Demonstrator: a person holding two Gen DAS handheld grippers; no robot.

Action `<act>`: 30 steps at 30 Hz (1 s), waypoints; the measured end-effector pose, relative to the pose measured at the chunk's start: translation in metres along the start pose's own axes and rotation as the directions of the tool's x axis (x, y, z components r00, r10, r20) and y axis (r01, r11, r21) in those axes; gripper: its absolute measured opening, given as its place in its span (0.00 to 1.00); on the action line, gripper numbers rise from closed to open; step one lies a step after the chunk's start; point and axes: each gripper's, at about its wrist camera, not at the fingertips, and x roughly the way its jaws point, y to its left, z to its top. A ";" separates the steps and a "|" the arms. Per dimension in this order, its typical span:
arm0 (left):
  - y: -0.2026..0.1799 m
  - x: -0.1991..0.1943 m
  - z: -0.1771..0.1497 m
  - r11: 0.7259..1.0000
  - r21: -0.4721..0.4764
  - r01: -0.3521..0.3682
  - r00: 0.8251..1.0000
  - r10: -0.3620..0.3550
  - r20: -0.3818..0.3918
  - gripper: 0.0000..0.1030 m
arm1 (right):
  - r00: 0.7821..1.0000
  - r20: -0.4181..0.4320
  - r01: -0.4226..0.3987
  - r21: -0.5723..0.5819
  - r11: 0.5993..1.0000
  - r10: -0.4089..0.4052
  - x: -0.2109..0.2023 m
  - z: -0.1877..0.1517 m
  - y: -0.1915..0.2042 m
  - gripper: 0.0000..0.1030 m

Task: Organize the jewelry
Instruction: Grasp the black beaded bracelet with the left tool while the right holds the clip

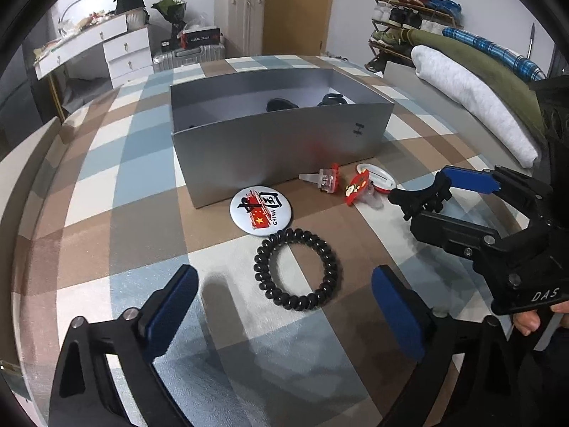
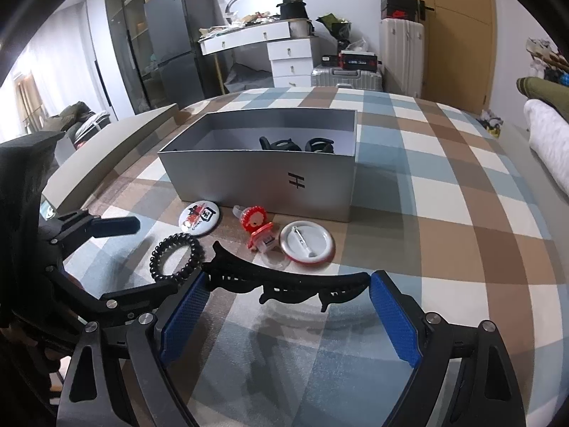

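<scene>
A grey open box (image 1: 277, 149) (image 2: 263, 178) stands on the checked cloth with black clips inside (image 2: 295, 144). In front of it lie a white China badge (image 1: 263, 210) (image 2: 199, 219), a black coil bracelet (image 1: 296, 270) (image 2: 176, 258), red clips (image 1: 329, 178) (image 2: 258, 227) and a face-down white badge (image 2: 307, 244) (image 1: 377, 178). My left gripper (image 1: 284, 306) is open just before the bracelet. My right gripper (image 2: 288, 306) is shut on a long black hair claw (image 2: 284, 283) (image 1: 419, 197), held above the cloth.
A bed with a white blanket (image 1: 473, 99) and green bedding lies to the right. A white desk (image 2: 249, 39), suitcases (image 2: 346, 76) and a fridge (image 2: 174, 35) stand beyond the table. A grey lid (image 2: 113, 149) lies at the left.
</scene>
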 end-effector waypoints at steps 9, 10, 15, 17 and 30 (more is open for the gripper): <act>0.017 -0.003 0.003 0.997 -0.074 -0.016 1.000 0.016 0.012 0.72 | 1.000 0.009 0.001 0.010 1.000 -0.001 -0.002 -0.001 -0.002 0.89; 0.018 -0.001 0.003 0.996 -0.081 -0.023 1.000 0.024 0.006 0.67 | 1.000 0.010 0.001 0.009 1.000 -0.001 -0.003 -0.001 -0.002 0.89; 0.019 0.000 0.002 0.996 -0.082 -0.043 0.999 0.044 0.002 0.46 | 1.000 0.013 -0.007 0.001 1.000 0.007 -0.004 -0.001 0.001 0.89; 0.019 0.000 0.002 0.995 -0.075 -0.058 0.998 0.058 0.002 0.39 | 1.000 0.014 -0.009 0.001 1.000 0.009 -0.004 0.000 0.001 0.89; 0.006 0.003 0.003 0.996 -0.021 -0.090 0.996 0.090 -0.002 0.25 | 1.000 0.016 -0.018 -0.012 1.000 0.019 -0.005 0.000 0.006 0.89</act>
